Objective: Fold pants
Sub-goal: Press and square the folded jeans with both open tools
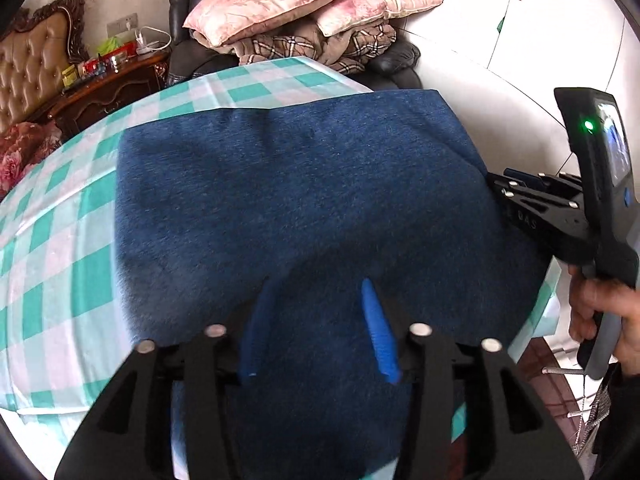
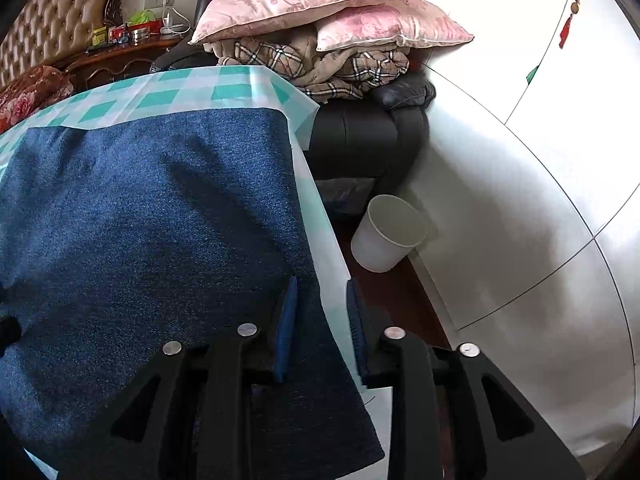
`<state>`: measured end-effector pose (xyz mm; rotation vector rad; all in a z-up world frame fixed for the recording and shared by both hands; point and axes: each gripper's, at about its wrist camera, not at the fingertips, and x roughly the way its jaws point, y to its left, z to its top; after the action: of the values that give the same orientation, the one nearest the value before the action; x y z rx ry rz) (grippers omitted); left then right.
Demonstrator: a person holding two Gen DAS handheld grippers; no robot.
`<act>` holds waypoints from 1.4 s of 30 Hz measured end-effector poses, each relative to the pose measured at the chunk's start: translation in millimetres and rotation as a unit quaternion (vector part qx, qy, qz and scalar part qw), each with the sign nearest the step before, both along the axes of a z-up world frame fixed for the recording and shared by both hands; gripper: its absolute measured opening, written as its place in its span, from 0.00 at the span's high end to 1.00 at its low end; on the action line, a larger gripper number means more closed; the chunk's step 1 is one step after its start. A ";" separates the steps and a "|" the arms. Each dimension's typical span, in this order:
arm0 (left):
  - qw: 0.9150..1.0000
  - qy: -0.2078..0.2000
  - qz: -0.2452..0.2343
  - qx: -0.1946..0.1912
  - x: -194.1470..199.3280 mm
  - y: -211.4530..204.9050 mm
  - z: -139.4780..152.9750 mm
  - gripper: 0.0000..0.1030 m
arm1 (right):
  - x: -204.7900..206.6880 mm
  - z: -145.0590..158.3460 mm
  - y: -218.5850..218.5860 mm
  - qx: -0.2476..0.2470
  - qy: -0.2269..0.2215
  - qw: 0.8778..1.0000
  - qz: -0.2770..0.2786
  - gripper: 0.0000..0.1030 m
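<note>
The dark blue pants [image 1: 304,188] lie folded flat as a broad rectangle on the table with the green-and-white checked cloth [image 1: 60,240]. My left gripper [image 1: 316,284] is open just above the near part of the pants, holding nothing. My right gripper [image 2: 320,284] is open over the right edge of the pants [image 2: 152,208], one blue fingertip [image 2: 290,292] over the fabric, the other over the cloth edge. The right gripper also shows in the left wrist view [image 1: 516,184], at the right side of the pants, held by a hand.
A black armchair [image 2: 360,140] piled with pink pillows [image 2: 320,4] and a plaid blanket stands behind the table. A white bin [image 2: 386,232] sits on the floor to the right, by white wardrobe doors [image 2: 520,200]. A wooden nightstand [image 1: 108,80] and tufted headboard are at back left.
</note>
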<state>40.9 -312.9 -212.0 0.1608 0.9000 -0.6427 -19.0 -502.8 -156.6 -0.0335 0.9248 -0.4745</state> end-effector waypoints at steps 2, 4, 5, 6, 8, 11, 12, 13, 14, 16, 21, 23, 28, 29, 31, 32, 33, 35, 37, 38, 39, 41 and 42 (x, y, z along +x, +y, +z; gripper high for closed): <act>1.000 -0.002 -0.004 0.005 -8.4 5.1 -1.4 0.41 | 0.2 0.1 -0.2 0.002 0.000 1.000 0.000 0.72; 1.000 -0.004 -0.003 0.003 -16.4 12.9 -3.5 0.37 | 0.0 0.3 0.6 -0.001 0.001 1.000 -0.001 0.71; 1.000 -0.004 -0.002 0.002 -19.7 16.0 -4.4 0.34 | 0.0 0.3 1.3 -0.002 0.001 1.000 -0.001 0.71; 1.000 -0.005 -0.003 0.002 -23.8 19.6 -4.5 0.32 | -0.1 0.3 1.7 -0.004 0.001 1.000 -0.002 0.71; 1.000 -0.006 -0.006 0.002 -29.9 23.1 -3.9 0.27 | 0.1 0.4 2.4 -0.006 0.001 1.000 -0.003 0.71; 1.000 -0.007 -0.011 0.007 -39.3 24.7 -2.5 0.20 | -0.4 1.6 2.7 -0.010 0.002 1.000 -0.008 0.68; 1.000 -0.011 -0.011 0.008 -42.4 24.9 -1.2 0.19 | -1.4 3.2 2.3 -0.012 0.001 1.000 -0.013 0.65; 1.000 -0.012 -0.011 0.004 -43.8 25.4 0.8 0.18 | -4.8 8.0 2.5 -0.014 -0.003 1.000 -0.020 0.62; 1.000 -0.013 -0.012 -0.003 -45.5 26.9 2.8 0.16 | -9.3 13.5 4.2 -0.013 -0.010 1.000 -0.022 0.60; 1.000 -0.022 -0.010 -0.017 -49.2 31.7 8.6 0.12 | -19.9 26.4 12.2 0.000 -0.035 0.999 -0.009 0.52; 0.996 -0.085 0.032 -0.003 -50.3 34.6 28.2 0.03 | -30.3 32.6 45.1 0.001 -0.044 0.998 0.036 0.44; 0.992 -0.114 0.047 0.017 -45.1 30.0 36.9 0.02 | -30.9 23.7 47.1 0.011 -0.029 0.999 0.028 0.44; 0.983 -0.162 0.080 0.043 -35.6 25.3 51.4 0.02 | -32.0 9.7 50.1 0.010 -0.003 1.000 0.019 0.42; 0.984 -0.158 0.077 0.041 -33.9 27.1 50.9 0.02 | -31.6 9.8 50.4 0.009 -0.002 1.000 0.019 0.41; 0.989 -0.120 0.077 0.027 -30.2 33.7 45.5 0.02 | -32.0 9.1 50.1 0.015 -0.003 1.000 0.014 0.41; 0.992 -0.099 0.074 0.016 -28.5 36.9 42.3 0.02 | -32.6 8.5 50.7 0.013 -0.003 1.000 0.014 0.41; 0.995 -0.071 0.071 0.008 -26.0 41.3 34.1 0.02 | -33.4 8.2 51.8 0.011 -0.002 1.000 0.014 0.41; 0.997 -0.034 0.074 0.009 -22.1 46.4 21.1 0.02 | -35.7 8.3 54.2 0.007 0.000 1.000 0.014 0.41; 0.996 -0.002 0.082 0.026 -19.7 50.6 6.3 0.02 | -39.8 10.7 54.5 0.009 0.002 1.000 0.012 0.40; 0.996 0.005 0.085 0.028 -20.5 54.3 2.0 0.02 | -40.1 11.3 52.1 0.009 0.003 1.000 0.011 0.40; 0.996 0.009 0.089 0.029 -21.3 58.1 -0.8 0.02 | -42.5 12.6 52.1 0.008 0.003 1.000 0.009 0.40; 0.994 0.010 0.102 0.033 -21.5 66.5 -0.2 0.02 | -47.7 16.3 51.5 0.004 0.004 1.000 0.001 0.40; 0.994 0.007 0.106 0.032 -22.7 68.6 0.2 0.02 | -51.3 18.3 51.1 -0.001 0.004 1.000 -0.007 0.37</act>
<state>18.2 -244.3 -211.7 0.1156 0.9375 -0.4179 -70.3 -451.7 -138.3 -0.0319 0.9325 -0.4881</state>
